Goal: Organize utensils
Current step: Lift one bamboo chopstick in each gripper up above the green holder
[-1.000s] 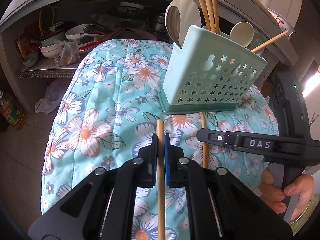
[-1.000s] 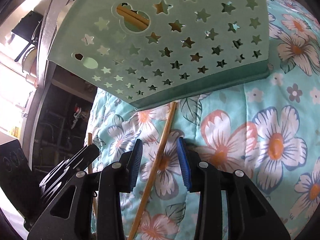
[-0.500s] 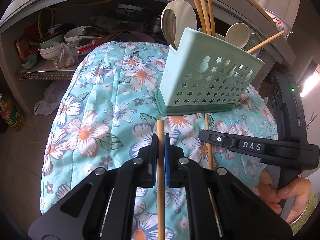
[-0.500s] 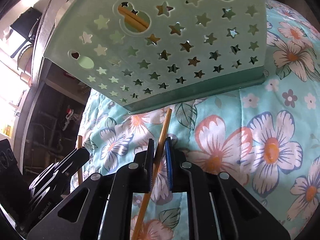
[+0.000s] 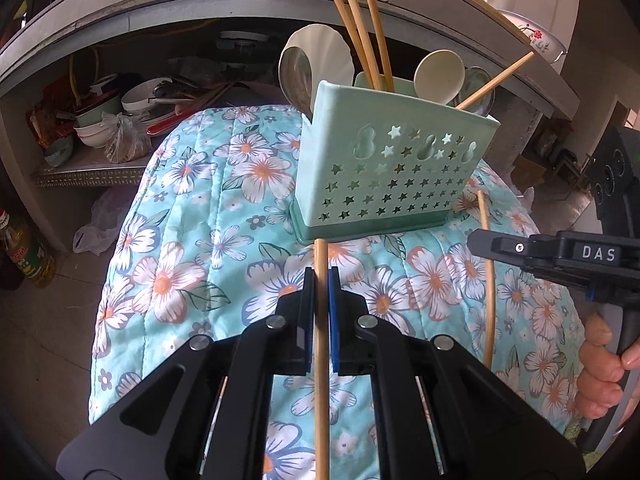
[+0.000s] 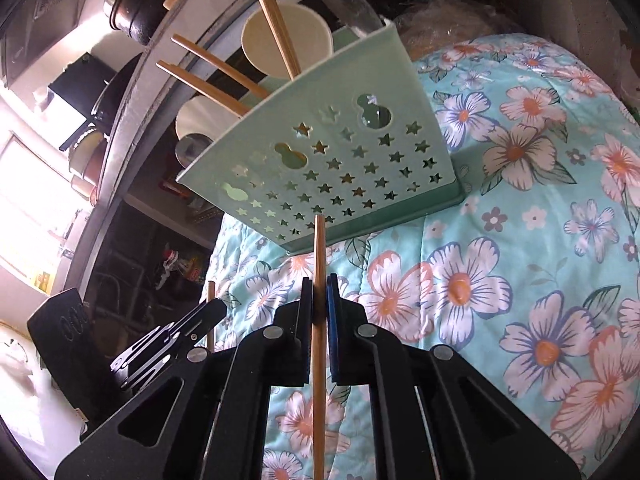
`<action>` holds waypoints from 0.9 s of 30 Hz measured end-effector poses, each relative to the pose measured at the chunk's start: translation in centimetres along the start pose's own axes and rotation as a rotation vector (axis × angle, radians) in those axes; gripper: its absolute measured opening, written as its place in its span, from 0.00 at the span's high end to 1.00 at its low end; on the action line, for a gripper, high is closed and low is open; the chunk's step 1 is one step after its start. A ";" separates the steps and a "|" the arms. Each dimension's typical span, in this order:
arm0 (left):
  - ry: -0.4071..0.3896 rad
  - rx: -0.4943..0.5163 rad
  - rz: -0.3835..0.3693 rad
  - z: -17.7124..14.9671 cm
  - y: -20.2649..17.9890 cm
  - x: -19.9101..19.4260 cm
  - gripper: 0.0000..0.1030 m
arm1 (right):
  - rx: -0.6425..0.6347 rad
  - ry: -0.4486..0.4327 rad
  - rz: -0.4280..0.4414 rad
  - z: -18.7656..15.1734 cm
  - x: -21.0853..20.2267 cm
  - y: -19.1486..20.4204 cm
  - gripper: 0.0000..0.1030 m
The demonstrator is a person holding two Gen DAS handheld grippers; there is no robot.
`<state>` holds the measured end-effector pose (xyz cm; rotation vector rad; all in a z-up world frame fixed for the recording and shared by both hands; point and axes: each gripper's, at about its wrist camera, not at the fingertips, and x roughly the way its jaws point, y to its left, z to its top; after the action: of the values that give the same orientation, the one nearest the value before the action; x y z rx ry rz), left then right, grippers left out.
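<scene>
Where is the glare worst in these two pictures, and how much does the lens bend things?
Right wrist view: the window area at the left edge is blown out white, and the green utensil holder bows strongly. Left wrist view: light is even, only the counter edge curves into an arc; dark corners frame both views. The chopstick stays sharp in both.

Left wrist view: close, angled down along its fingers toward the holder (image 5: 394,172). Right wrist view: nearer, lower, from the other side — both share the holder and the quilt (image 5: 192,216).
</scene>
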<state>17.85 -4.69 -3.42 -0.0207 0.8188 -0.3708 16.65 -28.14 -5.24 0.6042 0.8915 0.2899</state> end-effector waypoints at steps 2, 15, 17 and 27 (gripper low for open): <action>-0.007 0.008 0.005 0.0 -0.2 -0.2 0.95 | 0.002 -0.016 0.010 0.1 -0.8 0.1 0.93; -0.048 0.043 0.027 0.3 -1.2 -1.9 0.95 | -0.044 -0.097 0.050 0.2 -3.8 2.2 0.93; -0.054 0.047 0.031 0.4 -1.3 -2.1 0.95 | -0.051 -0.109 0.058 0.3 -4.4 2.5 0.93; -0.086 0.058 0.026 0.7 -1.8 -3.7 0.95 | -0.073 -0.179 0.088 0.6 -7.5 3.4 0.93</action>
<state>15.55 -5.24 -0.03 0.0280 0.7223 -0.3664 12.61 -29.24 1.84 0.5927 0.6806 0.3409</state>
